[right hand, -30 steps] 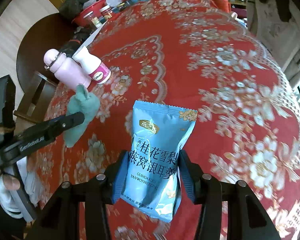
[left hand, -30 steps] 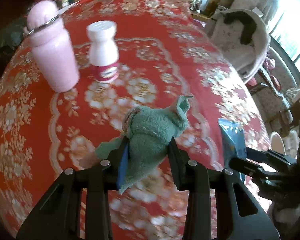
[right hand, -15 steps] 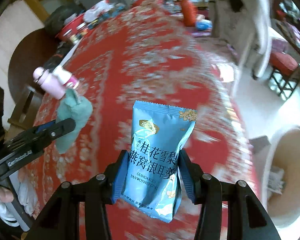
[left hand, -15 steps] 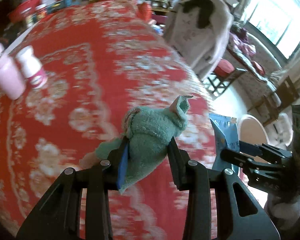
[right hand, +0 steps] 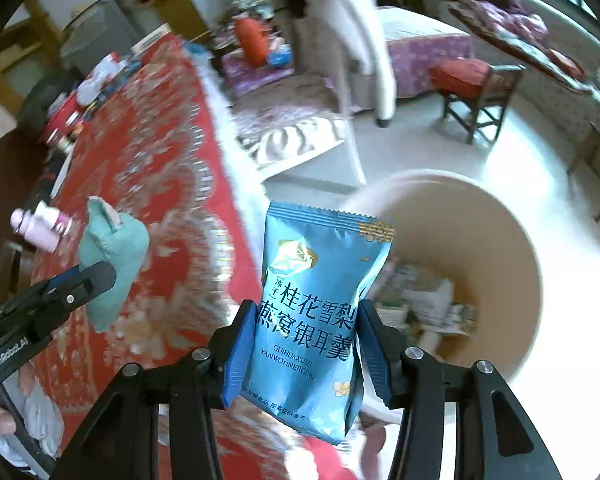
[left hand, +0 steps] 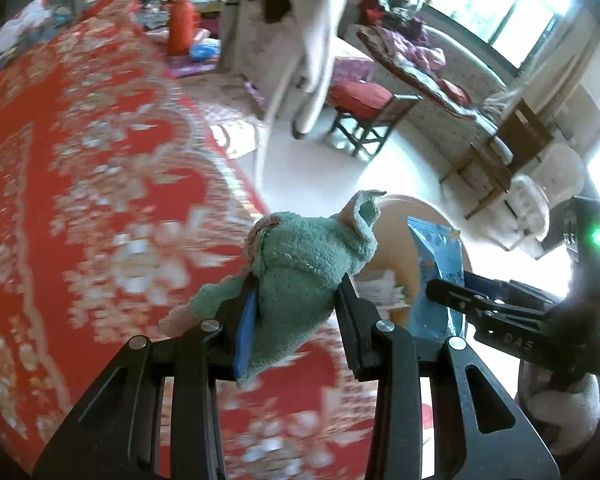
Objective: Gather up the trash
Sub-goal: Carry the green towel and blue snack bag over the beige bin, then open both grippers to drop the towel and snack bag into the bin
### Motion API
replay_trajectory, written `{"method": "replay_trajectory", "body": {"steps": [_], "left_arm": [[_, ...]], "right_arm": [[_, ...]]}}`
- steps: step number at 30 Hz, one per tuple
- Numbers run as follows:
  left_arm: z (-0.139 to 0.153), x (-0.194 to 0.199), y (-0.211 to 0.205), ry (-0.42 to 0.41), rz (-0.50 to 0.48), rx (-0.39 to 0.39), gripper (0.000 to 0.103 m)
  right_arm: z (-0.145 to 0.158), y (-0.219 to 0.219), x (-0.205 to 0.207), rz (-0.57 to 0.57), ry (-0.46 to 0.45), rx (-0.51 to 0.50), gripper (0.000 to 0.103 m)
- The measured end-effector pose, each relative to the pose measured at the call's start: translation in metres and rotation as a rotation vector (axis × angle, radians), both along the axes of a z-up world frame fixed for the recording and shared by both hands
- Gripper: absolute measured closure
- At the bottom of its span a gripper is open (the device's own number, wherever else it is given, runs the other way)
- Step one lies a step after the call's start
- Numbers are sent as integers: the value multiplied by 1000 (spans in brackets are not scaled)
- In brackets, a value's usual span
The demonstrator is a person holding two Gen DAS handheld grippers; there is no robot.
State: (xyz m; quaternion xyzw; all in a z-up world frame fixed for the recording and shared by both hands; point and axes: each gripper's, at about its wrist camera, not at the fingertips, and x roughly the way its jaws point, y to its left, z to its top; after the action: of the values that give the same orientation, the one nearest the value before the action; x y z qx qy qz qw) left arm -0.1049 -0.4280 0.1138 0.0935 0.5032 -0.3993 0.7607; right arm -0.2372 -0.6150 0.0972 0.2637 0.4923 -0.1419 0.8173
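My left gripper (left hand: 296, 312) is shut on a crumpled green cloth (left hand: 304, 264), held near the right edge of the red floral table (left hand: 80, 168). My right gripper (right hand: 304, 344) is shut on a blue snack packet (right hand: 316, 312) and holds it beside the table edge, just left of a beige round bin (right hand: 500, 240) on the floor. The bin holds some paper trash (right hand: 424, 300). The cloth (right hand: 112, 248) and left gripper (right hand: 72, 284) show at the left of the right wrist view. The packet (left hand: 436, 280) and bin (left hand: 396, 216) show in the left wrist view.
A pink bottle (right hand: 36, 228) and a white bottle beside it stand on the table's far side. A red-cushioned wooden stool (right hand: 472, 84), a white draped chair (left hand: 300, 40) and more furniture stand on the light floor beyond the bin.
Both grippers have swung right from over the table toward its edge, each keeping its hold. The bin has come into view below the packet. The bottles have dropped far back.
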Motion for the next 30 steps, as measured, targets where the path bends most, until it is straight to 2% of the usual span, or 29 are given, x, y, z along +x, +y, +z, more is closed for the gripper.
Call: {"method": "replay_trajectory", "body": {"steps": [7,13,28,30], "left_arm": [[-9,-24,-50,39,-45,-8,68],[-20,-33,-76,84,-44,-8,68],[-41,-45,-111,143,-38,-7,67],[-43,-44,-113,152,-32,-8,67]], "right_arm": [[-12,-35,-28,-62,21,10,54],[-22,-54,-41,-90,27,27,54],[-40,-74,-50,-128,32,66,53],[-42,-77,-51,-137,31,75,50]]}}
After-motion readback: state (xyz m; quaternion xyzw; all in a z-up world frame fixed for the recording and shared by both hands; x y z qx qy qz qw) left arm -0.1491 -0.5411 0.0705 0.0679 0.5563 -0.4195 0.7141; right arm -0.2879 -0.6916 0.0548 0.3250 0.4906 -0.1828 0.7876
